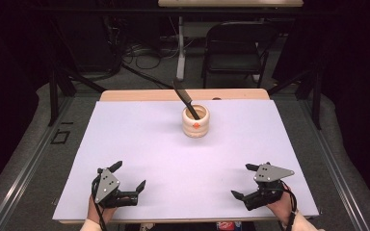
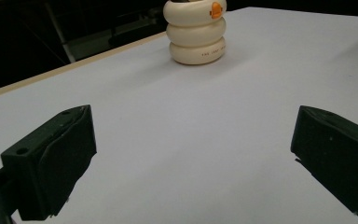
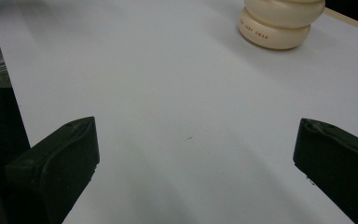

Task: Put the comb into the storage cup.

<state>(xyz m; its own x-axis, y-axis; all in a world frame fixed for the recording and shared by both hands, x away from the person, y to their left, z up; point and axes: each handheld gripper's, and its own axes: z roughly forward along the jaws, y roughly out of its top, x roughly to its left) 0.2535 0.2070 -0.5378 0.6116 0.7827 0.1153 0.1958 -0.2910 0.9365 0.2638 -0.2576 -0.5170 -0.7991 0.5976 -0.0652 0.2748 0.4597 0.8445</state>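
Observation:
A cream ribbed holder (image 1: 195, 122) with an orange mark stands at the far middle of the white sheet (image 1: 149, 159). A black utensil (image 1: 186, 99) leans out of it toward the far left. The same holder (image 2: 196, 31) appears far ahead in the left gripper view, and its base (image 3: 275, 28) sits at the top right of the right gripper view. My left gripper (image 1: 129, 175) rests near the front left, open and empty. My right gripper (image 1: 244, 181) rests near the front right, also open with nothing between its jaws.
The wooden table edge (image 1: 139, 95) runs behind the white sheet. A black folding chair (image 1: 236, 48) and a table leg (image 1: 180, 48) with cables stand beyond the table. Dark frame rails flank both sides.

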